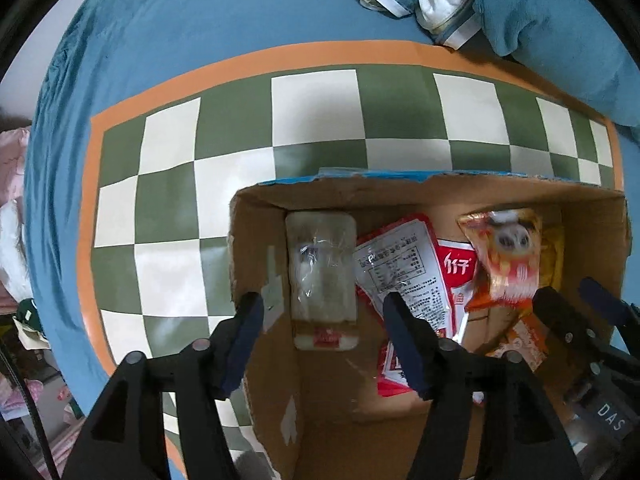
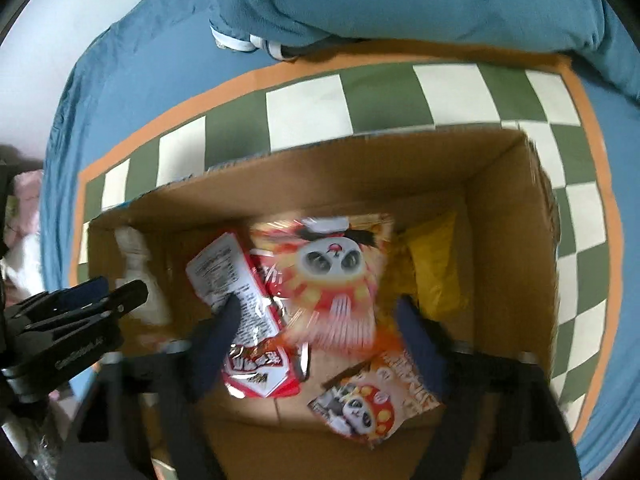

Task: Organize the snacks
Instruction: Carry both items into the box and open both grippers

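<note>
An open cardboard box (image 1: 440, 188) (image 2: 320, 176) stands on a checkered mat. Inside lie a clear translucent pack (image 1: 322, 276), a red-and-white packet (image 1: 404, 276) (image 2: 236, 280), a blurred orange panda packet (image 1: 508, 256) (image 2: 336, 276), a second panda packet (image 2: 368, 400) and a yellow packet (image 2: 436, 272). My left gripper (image 1: 322, 316) points down over the box's left end. It is open, its fingers standing either side of the clear pack without touching it. My right gripper (image 2: 320, 324) is open above the orange panda packet, pads apart from it.
The green-and-white checkered mat (image 1: 240, 128) with an orange border lies on a blue bed cover (image 1: 200, 20). A bunched blue blanket (image 2: 400, 0) and a white cloth item (image 1: 440, 0) lie beyond the mat. Pink and white clutter sits past the bed's left edge.
</note>
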Demonstrator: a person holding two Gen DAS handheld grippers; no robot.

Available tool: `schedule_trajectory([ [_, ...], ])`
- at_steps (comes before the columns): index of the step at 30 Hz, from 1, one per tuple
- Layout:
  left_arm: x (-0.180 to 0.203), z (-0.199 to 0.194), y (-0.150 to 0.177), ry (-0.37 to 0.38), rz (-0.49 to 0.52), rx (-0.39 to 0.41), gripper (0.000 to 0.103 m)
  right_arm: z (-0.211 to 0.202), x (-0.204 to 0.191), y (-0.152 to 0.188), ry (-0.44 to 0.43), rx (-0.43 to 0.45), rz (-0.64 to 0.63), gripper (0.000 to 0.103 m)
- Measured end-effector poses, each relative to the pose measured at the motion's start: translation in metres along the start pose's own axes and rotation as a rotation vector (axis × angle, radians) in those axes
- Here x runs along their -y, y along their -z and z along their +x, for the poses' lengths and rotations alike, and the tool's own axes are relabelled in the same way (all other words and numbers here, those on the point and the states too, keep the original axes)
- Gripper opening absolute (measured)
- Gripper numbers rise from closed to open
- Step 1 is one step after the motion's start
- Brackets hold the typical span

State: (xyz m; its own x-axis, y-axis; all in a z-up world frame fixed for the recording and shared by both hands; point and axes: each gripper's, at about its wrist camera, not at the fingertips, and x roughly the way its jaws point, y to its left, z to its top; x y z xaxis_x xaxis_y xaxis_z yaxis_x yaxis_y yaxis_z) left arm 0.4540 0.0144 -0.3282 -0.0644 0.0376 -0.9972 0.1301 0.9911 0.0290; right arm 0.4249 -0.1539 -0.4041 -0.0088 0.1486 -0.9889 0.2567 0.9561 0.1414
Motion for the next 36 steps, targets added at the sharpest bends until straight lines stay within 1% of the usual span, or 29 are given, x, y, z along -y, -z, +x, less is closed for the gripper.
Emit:
schedule_trajectory([
  [2,-0.001,-0.001,0.000,0.006,-0.006,0.004,0.063,-0.002,-0.001,-0.002,0.000,0.002,0.001,0.085],
  [5,0.001,-0.004,0.003,0.018,-0.006,0.016,0.071,-0.007,-0.002,-0.002,0.006,0.012,-0.003,0.085],
  [7,0.004,-0.008,0.007,0.010,-0.003,0.028,0.073,-0.012,-0.001,0.001,0.014,0.020,-0.010,0.086],
  [9,0.007,-0.014,0.013,0.014,0.006,0.046,0.085,-0.017,-0.001,0.006,0.019,0.021,-0.018,0.086],
  [10,0.007,-0.016,0.017,0.013,0.010,0.052,0.087,-0.020,-0.002,0.010,0.020,0.024,-0.021,0.087],
  [15,0.005,-0.032,0.040,0.018,0.014,0.108,0.088,-0.032,-0.003,0.037,0.045,0.038,-0.042,0.089],
  [17,0.001,-0.038,0.050,0.031,0.014,0.126,0.088,-0.039,-0.004,0.048,0.054,0.050,-0.057,0.090],
  [19,-0.001,-0.044,0.060,0.033,0.014,0.146,0.092,-0.044,-0.005,0.061,0.061,0.058,-0.068,0.091],
  [20,-0.002,-0.047,0.066,0.033,0.016,0.157,0.095,-0.047,-0.005,0.066,0.065,0.061,-0.075,0.091],
  [25,-0.003,-0.069,0.098,0.039,0.014,0.220,0.095,-0.068,-0.006,0.094,0.063,0.092,-0.081,0.091],
  [32,-0.001,-0.105,0.144,0.054,-0.019,0.303,0.095,-0.098,-0.006,0.136,0.083,0.150,-0.096,0.092],
  [36,-0.001,-0.121,0.168,0.067,-0.042,0.329,0.096,-0.115,-0.002,0.163,0.084,0.172,-0.093,0.092],
])
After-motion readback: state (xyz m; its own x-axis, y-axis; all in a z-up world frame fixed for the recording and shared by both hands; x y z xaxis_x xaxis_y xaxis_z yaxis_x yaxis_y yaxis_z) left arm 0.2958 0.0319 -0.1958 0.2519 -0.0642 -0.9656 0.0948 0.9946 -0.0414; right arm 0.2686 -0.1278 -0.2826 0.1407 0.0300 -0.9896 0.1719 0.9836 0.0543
